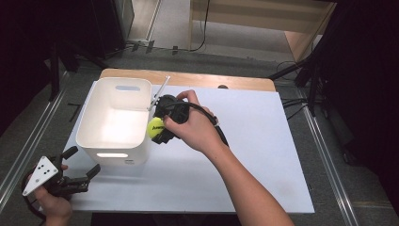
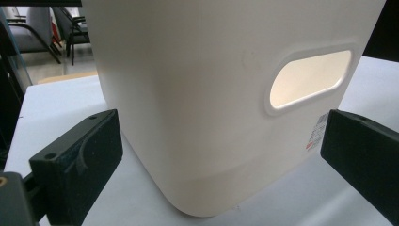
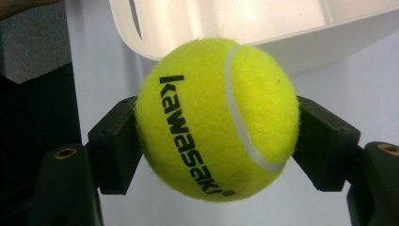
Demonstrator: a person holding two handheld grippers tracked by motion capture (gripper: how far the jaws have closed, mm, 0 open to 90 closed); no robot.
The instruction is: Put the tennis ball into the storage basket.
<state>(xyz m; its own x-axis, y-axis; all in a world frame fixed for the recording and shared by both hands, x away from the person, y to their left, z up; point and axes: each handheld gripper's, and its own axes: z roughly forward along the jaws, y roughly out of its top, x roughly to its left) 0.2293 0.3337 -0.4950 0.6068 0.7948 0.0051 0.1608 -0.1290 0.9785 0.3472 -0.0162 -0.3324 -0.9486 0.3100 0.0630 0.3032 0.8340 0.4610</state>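
One yellow tennis ball sits clamped in the right gripper, just beside the right wall of one white bin. The left gripper rests wide apart, empty, near the bin's near-left corner.

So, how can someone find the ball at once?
Find the white bin on the white table. At its right rim, the right gripper clamps the tennis ball. It is the one bright yellow thing there, with black lettering.
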